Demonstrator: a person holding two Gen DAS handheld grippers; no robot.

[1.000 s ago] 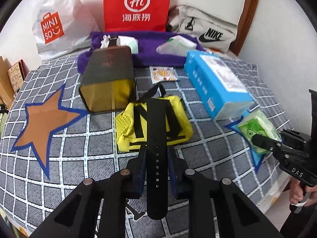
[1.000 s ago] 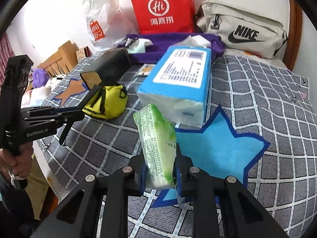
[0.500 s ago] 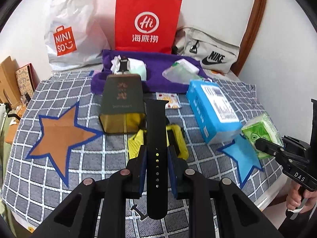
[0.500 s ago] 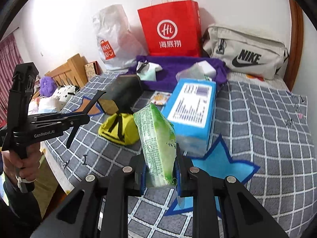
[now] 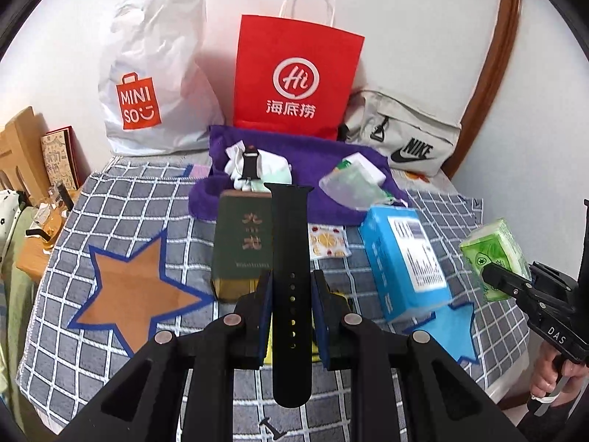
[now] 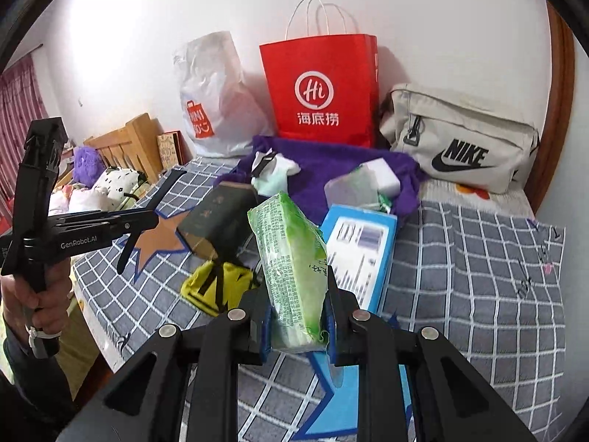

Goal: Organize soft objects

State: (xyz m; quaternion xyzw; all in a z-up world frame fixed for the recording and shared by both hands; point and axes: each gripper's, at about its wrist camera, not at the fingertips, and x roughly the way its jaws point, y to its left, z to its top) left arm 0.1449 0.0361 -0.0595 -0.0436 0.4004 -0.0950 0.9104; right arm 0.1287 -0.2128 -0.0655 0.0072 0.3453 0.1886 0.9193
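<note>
The left tongs [image 5: 291, 296] are clamped on a black watch strap [image 5: 291, 258], which stands up between the pads and rises toward 12 o'clock in the left wrist view, its lower end hanging below the jaws. The right tongs [image 6: 298, 309] grip a green tissue pack [image 6: 294, 269] (its printed wrapper bulging above the pads), held off the bed; in the left wrist view that same pack shows at 3 o'clock. Below lies the bed's grey checked cover [image 6: 478, 258] with an orange star patch [image 5: 136, 294] at 9 o'clock and a blue star patch [image 5: 456, 328] toward 4 o'clock. On the cover sit a dark green box [image 5: 243, 243], a blue tissue box [image 5: 405, 261] and a yellow pouch [image 6: 217, 287], the pouch just in front of the green box. A purple towel [image 5: 305, 154] at 12 o'clock carries a few small white and green items. Against the wall behind it stand a white plastic bag [image 5: 154, 73], a red paper bag [image 5: 294, 81] and a beige waist bag [image 5: 405, 136].
</note>
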